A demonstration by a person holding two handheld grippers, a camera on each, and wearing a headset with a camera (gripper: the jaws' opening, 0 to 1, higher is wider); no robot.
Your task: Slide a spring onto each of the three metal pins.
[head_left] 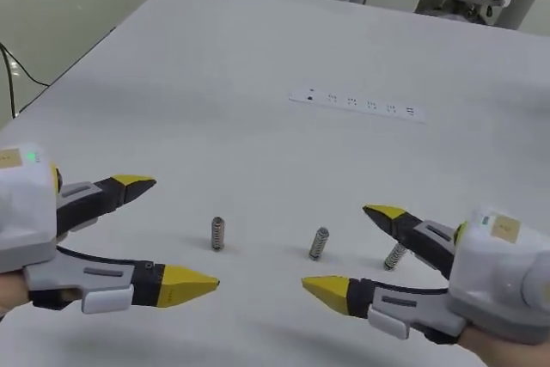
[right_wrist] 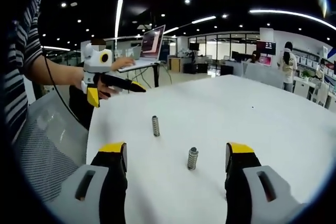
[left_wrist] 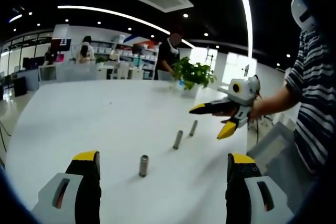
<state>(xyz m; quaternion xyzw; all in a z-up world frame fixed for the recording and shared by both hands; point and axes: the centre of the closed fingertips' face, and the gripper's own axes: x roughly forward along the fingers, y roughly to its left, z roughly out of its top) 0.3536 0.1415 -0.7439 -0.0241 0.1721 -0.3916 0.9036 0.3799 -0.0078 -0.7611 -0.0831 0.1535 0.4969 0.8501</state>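
"Where were the springs when you looked over?"

"All three stood on the white counter (head_left: 258, 58). They made a loose row on the person's side of the power strip (head_left: 357, 102), well clear of it. The left spring (head_left: 217, 234) stood upright, out past the strip's left end. The middle spring (head_left: 319, 243) leaned a little, opposite the strip's left half. The right spring (head_left: 395, 255) leaned more, opposite its right half."

"Were they sitting on the pins?"

"I couldn't swear to it from where I stood. Each looked like a coil round a thin metal post, but the detail was too small to be sure."

"And the grippers?"

"The left gripper (head_left: 163, 231) hung over the counter, out beyond the strip's left end and much nearer the person than the strip was. Its yellow-tipped jaws were spread wide with nothing between them. The right gripper (head_left: 354, 249) was opposite the strip's right half, also on the person's side. Its jaws were just as wide and just as empty."

"How close were they to the springs?"

"The two sets of jaws pointed in towards each other, with the middle spring between them. The left spring stood just off the left gripper's tips, on the side nearer the strip's middle. The right spring was just beside the right gripper's farther jaw, the one closer to the strip."
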